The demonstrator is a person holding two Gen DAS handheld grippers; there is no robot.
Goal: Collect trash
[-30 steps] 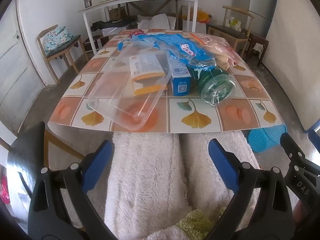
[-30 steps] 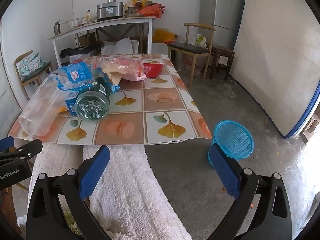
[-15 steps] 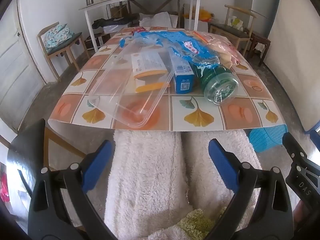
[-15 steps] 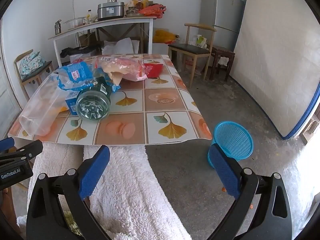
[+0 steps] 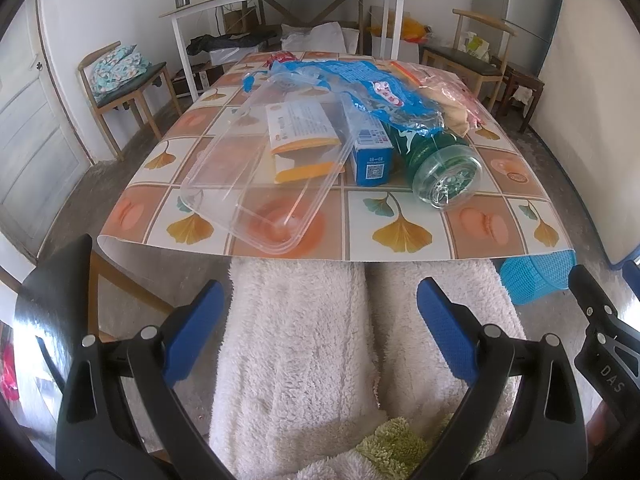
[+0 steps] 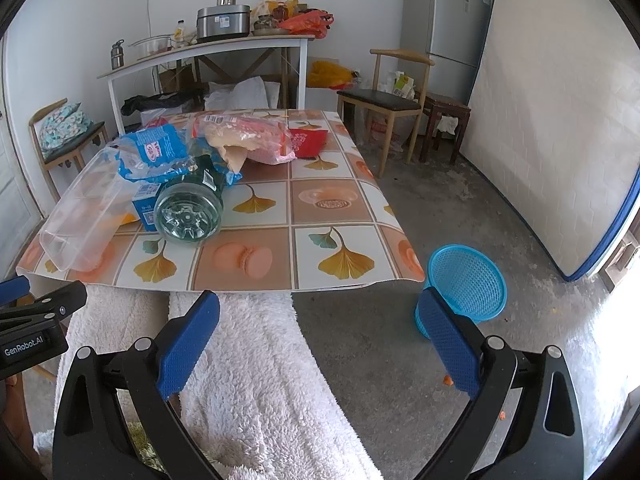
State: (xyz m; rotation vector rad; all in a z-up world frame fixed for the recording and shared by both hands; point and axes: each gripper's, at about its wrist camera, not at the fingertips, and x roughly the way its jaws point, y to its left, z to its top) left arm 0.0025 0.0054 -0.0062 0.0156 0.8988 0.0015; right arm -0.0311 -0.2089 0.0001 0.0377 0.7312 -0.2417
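White walls, bare grey concrete floor (image 6: 400, 340), daylight coming in from the right w/ a bright patch on the floor. Desk (image 6: 332, 200) has a tiled cloth w/ ginkgo-leaf & macaron print. Behind it a white side table (image 6: 208, 50) against the back wall, cluttered w/ a metal cooker, jars, orange bag; bags & boxes stowed under it. Wooden chair (image 5: 120, 80) at left w/ a floral cushion, next to a pale panelled door (image 5: 28, 128). Another wooden chair (image 6: 384, 100) w/ dark seat at right, small dark stool beside it. Grey fridge (image 6: 444, 20) in the far corner; white mattress (image 6: 552, 120) w/ blue edge leaning on the right wall.
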